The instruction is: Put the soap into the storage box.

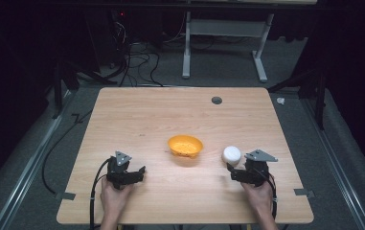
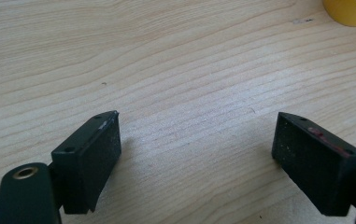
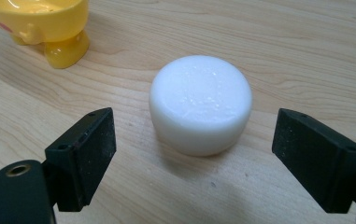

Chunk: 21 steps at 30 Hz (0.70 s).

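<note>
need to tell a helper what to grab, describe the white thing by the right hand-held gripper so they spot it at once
Start at the wooden table and find the yellow bowl near its middle. To the bowl's right, just in front of the open right hand-held gripper, sits the white puck. It is a squat, round, flat-topped cylinder with softened edges, the one plain white thing on the tabletop.

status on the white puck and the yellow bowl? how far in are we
Done: nothing visibly; the yellow bowl holds no puck. In hand: right gripper is open, jaws either side of and short of the white puck, which sits upright on the table and is not gripped. Left gripper is open over bare wood. Left, probably: grip the puck, then likely move it to the bowl.
</note>
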Motion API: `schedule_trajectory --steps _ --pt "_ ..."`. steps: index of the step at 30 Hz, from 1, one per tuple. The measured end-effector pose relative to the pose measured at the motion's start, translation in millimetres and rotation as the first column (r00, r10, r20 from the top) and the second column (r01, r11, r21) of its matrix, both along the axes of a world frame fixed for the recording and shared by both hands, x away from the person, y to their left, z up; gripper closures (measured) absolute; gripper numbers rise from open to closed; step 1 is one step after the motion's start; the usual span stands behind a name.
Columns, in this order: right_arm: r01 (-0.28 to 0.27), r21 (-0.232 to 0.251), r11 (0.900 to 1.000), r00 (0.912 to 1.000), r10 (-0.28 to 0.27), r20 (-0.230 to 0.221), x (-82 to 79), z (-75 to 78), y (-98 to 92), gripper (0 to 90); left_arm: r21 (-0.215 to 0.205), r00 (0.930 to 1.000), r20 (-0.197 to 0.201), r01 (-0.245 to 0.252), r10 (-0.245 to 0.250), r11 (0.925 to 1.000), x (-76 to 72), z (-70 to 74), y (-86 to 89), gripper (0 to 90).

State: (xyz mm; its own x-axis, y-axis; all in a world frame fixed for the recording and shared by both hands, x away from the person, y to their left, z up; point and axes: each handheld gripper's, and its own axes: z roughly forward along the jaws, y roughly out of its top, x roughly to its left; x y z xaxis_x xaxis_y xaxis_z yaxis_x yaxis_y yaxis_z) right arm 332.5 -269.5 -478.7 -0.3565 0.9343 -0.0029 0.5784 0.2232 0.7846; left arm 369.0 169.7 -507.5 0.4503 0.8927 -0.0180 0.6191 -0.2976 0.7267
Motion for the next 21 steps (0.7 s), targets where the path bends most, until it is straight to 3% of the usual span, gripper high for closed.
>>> schedule_trajectory --steps 12,21 --pt "0.012 -0.009 1.000 0.9999 -0.012 -0.004 21.1 -1.5 10.2 13.4 0.000 1.0000 0.000 -0.001 0.001 1.0000 0.0 0.0 0.0 16.1" --pt "0.023 -0.015 1.000 0.9987 -0.023 -0.045 36.0 -11.8 13.2 12.8 0.000 1.0000 0.000 -0.001 0.001 1.0000 0.1 0.0 -0.1 16.1"
